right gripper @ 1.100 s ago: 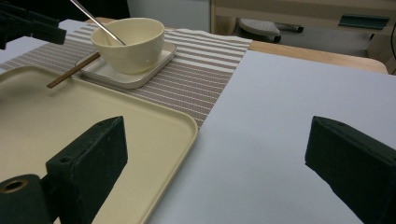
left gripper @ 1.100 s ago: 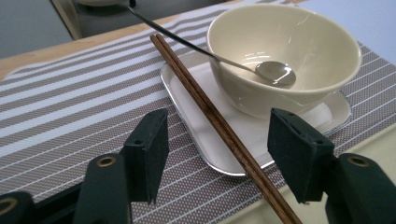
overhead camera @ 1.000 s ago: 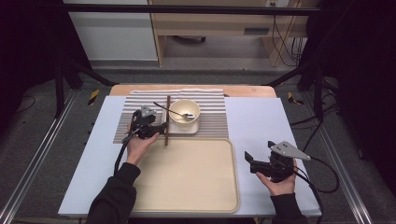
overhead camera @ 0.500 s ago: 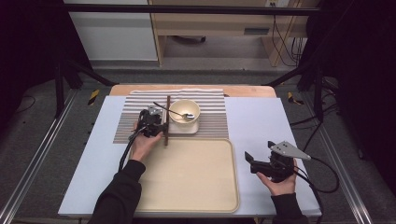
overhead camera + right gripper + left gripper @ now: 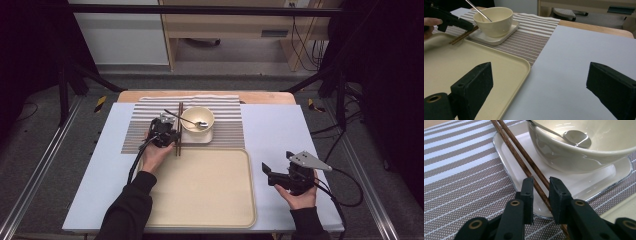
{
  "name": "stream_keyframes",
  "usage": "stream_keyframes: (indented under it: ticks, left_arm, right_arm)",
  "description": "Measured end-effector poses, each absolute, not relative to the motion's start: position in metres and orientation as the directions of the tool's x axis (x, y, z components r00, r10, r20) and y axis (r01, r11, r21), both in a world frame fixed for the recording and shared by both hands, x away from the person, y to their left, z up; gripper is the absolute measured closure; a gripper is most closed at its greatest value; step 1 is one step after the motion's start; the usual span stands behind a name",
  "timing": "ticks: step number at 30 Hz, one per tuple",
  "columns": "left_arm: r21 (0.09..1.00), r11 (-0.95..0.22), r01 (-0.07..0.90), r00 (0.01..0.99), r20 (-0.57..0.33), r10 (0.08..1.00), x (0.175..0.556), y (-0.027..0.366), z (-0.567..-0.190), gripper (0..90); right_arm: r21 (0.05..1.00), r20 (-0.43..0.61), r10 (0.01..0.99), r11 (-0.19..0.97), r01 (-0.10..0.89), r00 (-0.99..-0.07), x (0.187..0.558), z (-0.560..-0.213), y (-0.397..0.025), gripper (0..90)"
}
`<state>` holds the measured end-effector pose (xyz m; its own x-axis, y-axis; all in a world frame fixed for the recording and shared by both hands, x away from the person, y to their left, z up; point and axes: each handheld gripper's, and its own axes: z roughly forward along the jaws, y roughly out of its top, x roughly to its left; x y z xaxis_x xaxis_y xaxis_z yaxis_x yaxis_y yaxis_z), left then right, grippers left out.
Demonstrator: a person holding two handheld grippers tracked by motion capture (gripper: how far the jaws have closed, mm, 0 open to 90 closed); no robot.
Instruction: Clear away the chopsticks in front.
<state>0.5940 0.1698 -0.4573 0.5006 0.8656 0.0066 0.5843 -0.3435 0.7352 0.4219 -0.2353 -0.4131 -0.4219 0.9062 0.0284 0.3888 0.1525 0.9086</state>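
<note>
Now left claw narrowly apart astride chopsticks beside bowl, ready to pinch; right claw wide apart, idle.

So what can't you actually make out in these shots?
- Left claw view: whether the pads touch the chopsticks; the near ends are hidden behind the claw.
- Same view: the spoon handle and the bowl rim, cut off by the top edge.
- High view: the left claw's tips, too small, under its own body.
- Right claw view: the tray, cut off by the edge.
</note>
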Motion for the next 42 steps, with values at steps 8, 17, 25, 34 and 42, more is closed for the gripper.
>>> stream_keyframes:
  ticks: [8, 17, 25, 34, 42]
  left_arm:
    - [0.726, -0.347, 0.594, 0.495, 0.010, 0.869, 0.593, 0.173, -0.456, 81.6]
    - [0.734, -0.338, 0.590, 0.483, 0.015, 0.876, 0.600, 0.175, -0.454, 74.3]
    - [0.726, -0.340, 0.598, 0.472, 0.024, 0.881, 0.612, 0.168, -0.459, 75.7]
    - [0.727, -0.308, 0.614, 0.429, 0.020, 0.903, 0.614, 0.166, -0.460, 82.8]
    - [0.731, -0.291, 0.617, 0.413, 0.014, 0.910, 0.614, 0.166, -0.460, 84.8]
  right_arm:
    - [0.908, 0.029, 0.906, 0.153, 0.391, -0.421, 0.422, -0.414, -0.235, 7.3]
    - [0.906, 0.028, 0.906, 0.155, 0.393, -0.421, 0.422, -0.414, -0.235, 7.4]
    - [0.909, 0.032, 0.905, 0.150, 0.390, -0.424, 0.422, -0.412, -0.236, 7.6]
    - [0.908, 0.034, 0.904, 0.150, 0.391, -0.426, 0.421, -0.412, -0.236, 7.7]
    - [0.907, 0.033, 0.904, 0.152, 0.392, -0.427, 0.422, -0.413, -0.236, 7.8]
